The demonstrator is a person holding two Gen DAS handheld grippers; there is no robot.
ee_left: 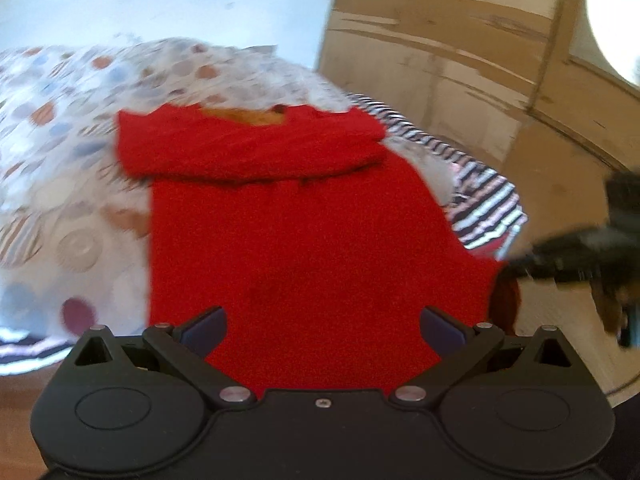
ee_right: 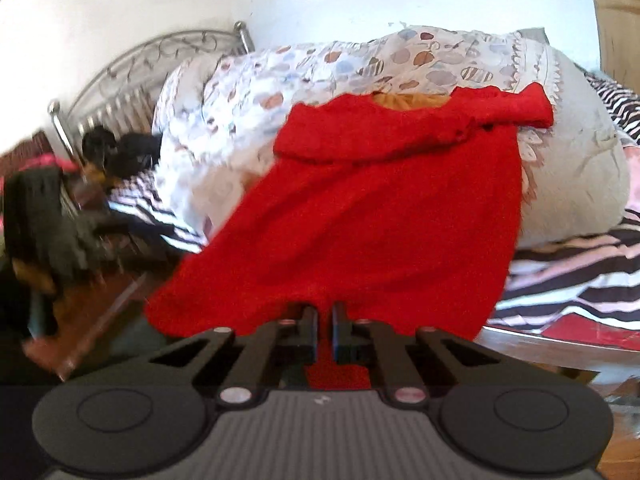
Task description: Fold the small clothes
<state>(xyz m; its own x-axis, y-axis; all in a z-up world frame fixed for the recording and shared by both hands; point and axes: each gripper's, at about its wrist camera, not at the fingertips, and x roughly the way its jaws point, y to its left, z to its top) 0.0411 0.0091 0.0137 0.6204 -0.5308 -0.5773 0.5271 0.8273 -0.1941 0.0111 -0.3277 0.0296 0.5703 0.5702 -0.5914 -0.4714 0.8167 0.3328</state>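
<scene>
A small red knit top (ee_left: 304,232) lies spread over a dotted duvet (ee_left: 72,128), its sleeves folded across the chest and an orange lining showing at the neck. My left gripper (ee_left: 322,328) stands open at the hem, the blue pads (ee_left: 204,328) wide apart with red cloth lying between them and not pinched. In the right wrist view my right gripper (ee_right: 324,320) is shut on the red top (ee_right: 380,208) at its lower edge, which is lifted off the bed. The right gripper (ee_left: 516,266) also shows blurred at the top's bottom right corner.
A black, white and pink striped sheet (ee_right: 572,276) covers the bed under the duvet (ee_right: 360,60). A metal headboard (ee_right: 132,64) stands at the far left by a white wall. Wooden wardrobe panels (ee_left: 460,60) rise behind on the right. Dark blurred clutter (ee_right: 44,216) sits at the bed's left side.
</scene>
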